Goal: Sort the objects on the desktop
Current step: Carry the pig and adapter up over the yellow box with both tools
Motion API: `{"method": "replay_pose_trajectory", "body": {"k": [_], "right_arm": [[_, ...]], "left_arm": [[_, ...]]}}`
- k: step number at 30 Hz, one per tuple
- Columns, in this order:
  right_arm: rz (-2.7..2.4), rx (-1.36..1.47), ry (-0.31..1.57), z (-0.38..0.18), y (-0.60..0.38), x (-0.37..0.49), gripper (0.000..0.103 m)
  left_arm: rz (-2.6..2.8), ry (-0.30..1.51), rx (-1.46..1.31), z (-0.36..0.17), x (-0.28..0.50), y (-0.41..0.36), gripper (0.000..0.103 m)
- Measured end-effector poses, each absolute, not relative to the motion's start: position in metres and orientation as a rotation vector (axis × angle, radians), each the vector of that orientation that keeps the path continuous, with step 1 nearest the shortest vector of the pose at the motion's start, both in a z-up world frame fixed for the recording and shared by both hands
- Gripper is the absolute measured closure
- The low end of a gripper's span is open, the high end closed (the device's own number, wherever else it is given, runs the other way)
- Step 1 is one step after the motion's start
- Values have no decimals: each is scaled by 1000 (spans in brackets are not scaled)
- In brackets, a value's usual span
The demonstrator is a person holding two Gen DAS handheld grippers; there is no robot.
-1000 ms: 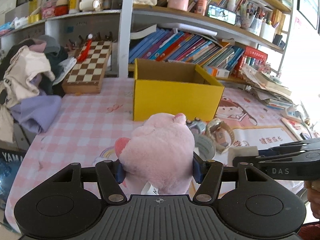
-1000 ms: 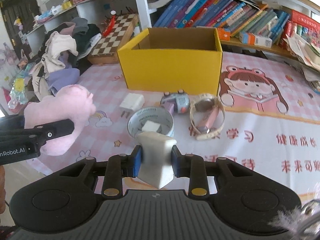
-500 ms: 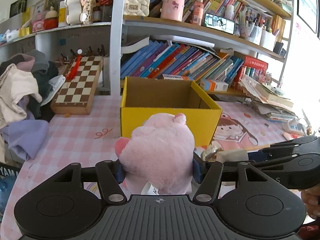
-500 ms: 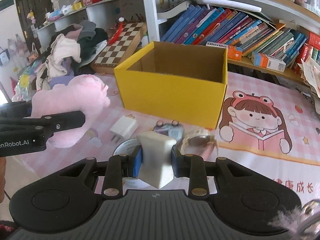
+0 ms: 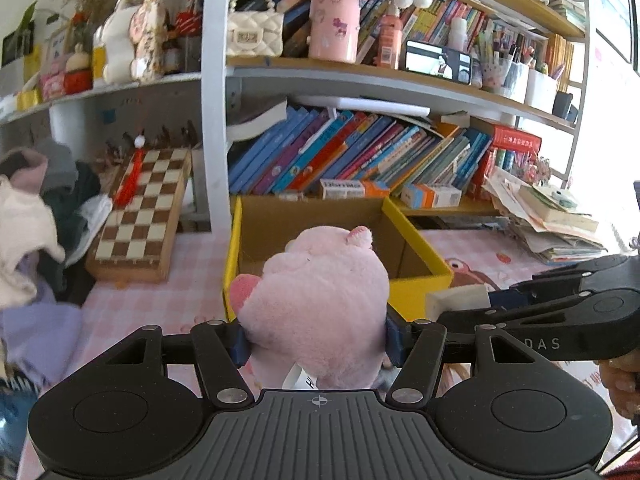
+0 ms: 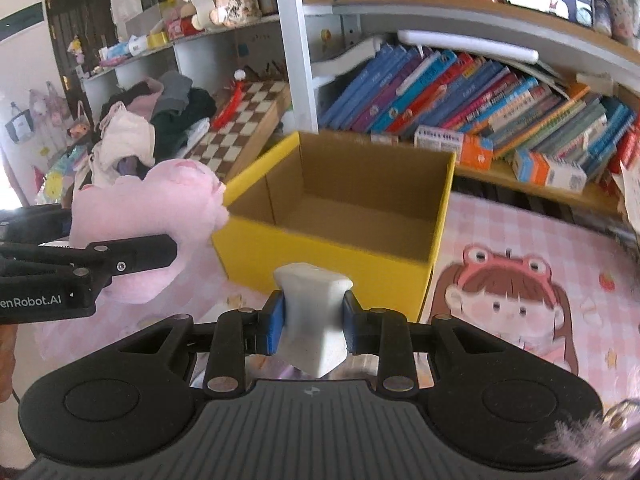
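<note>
While both loads hung short of the box, the left gripper [image 5: 316, 338] at lower centre of its view was clamped on a pink plush toy [image 5: 320, 304], blue pads sunk into the fur on both sides, a white tag dangling below. The right gripper [image 6: 312, 322], low centre of its own view, was squeezed tight on a small white block [image 6: 314, 312], maybe a charger or eraser, can't tell which.

The plush sat just in front of the yellow cardboard box [image 6: 328, 256], near its left front corner in the right wrist view; the white block sat just before the box's front wall. Neither was over the opening yet. The box looked empty inside and stood on the pink checked surface [image 6: 500, 232].

Further back: a chessboard [image 5: 144, 216] at mid left, a clothes pile [image 5: 36, 220] at far left, and a bookshelf [image 5: 360, 156] across the top.

Risks, as judged: both grippers were heading for one opening side by side, so they could knock each other or nudge the light box. The plush is bulky and could catch on the rim and flop outside. A release too soon would drop the block in front of the wall.
</note>
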State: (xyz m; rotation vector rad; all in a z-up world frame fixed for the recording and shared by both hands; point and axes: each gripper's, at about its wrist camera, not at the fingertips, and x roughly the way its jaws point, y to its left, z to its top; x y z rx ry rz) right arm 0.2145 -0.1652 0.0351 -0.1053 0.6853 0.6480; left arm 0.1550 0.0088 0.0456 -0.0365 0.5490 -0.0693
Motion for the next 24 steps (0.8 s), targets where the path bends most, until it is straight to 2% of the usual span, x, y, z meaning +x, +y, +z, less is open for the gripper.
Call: {"method": "replay_pose_trajectory", "body": {"k": [17,24], "right_arm": [[729,-177,581,65,-132,326,75],[740,-305,640,32,-114,368,75]], "left_arm": [[-52,471,32,75,251,2,42],[-7,542,48,52,291,8,42]]}}
